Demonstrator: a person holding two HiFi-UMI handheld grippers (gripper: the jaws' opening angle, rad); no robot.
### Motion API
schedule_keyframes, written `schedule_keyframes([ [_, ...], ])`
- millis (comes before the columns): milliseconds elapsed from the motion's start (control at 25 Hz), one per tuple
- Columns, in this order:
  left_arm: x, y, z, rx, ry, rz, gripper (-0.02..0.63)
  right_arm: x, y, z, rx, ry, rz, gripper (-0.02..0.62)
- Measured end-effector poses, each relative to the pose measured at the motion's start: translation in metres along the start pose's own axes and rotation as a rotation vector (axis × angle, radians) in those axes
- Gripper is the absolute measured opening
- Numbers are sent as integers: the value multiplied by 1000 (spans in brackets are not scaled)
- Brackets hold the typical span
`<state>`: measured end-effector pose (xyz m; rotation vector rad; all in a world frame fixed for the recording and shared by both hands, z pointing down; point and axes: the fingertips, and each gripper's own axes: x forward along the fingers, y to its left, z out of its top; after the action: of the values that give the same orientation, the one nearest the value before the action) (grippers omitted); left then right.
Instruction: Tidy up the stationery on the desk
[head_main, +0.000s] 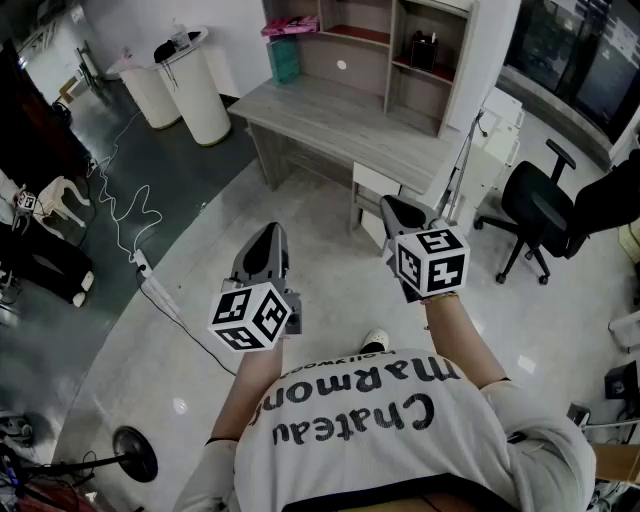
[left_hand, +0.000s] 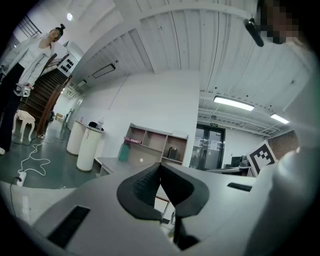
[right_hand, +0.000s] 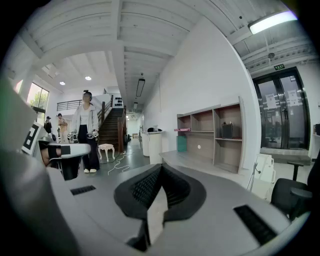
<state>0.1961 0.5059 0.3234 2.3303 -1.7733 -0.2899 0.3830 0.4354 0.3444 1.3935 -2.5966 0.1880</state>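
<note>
Head view. Nearest, a white T-shirt (head_main: 400, 440) with dark lettering, filling the lower edge, two bare forearms reaching forward from it. At left, the left tongs (head_main: 268, 230), a marker cube (head_main: 252, 316) at the near end, tips pointing away over pale floor. At right, the right tongs (head_main: 392, 205), aimed likewise toward the bench (head_main: 330, 125) and well short of it. On the bench, a shelf unit (head_main: 390, 30) carrying the stationery: a teal box (head_main: 285, 62) standing at the left end, a pink item (head_main: 290, 26) lying on the shelf just above it, a black holder (head_main: 422, 50) in a right-hand compartment. Left of the bench, two white drums (head_main: 200, 85); right of it, a black office chair (head_main: 540, 215); across the dark floor, a trailing white cable (head_main: 125, 215).

Left gripper view. Left tongs (left_hand: 160, 166) clenched, dark pads meeting at the tips, nothing between. Far beyond them, the bench (left_hand: 107, 162) and the shelf unit (left_hand: 155, 142) with the teal box (left_hand: 123, 150). At upper left, a person (left_hand: 35, 65) beside stairs (left_hand: 45, 95).

Right gripper view. Right tongs (right_hand: 161, 166) clenched as well, tip to tip, empty. Well apart behind them, the bench (right_hand: 200, 161), the teal box (right_hand: 181, 144) under the pink item (right_hand: 182, 129), the black holder (right_hand: 226, 131) one compartment over. At left, a person (right_hand: 87, 130) standing near the stairs (right_hand: 112, 127).
</note>
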Motion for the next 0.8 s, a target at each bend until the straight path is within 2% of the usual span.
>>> schedule_keyframes([
  [440, -1, 8, 5, 0, -10, 5, 15, 7, 4, 3, -4, 1, 2, 12],
  [680, 4, 14, 5, -8, -5, 3, 15, 14, 2, 2, 59, -8, 20, 12],
  [800, 13, 20, 1, -13, 2, 10, 15, 23, -2, -4, 49, 20, 24, 12],
])
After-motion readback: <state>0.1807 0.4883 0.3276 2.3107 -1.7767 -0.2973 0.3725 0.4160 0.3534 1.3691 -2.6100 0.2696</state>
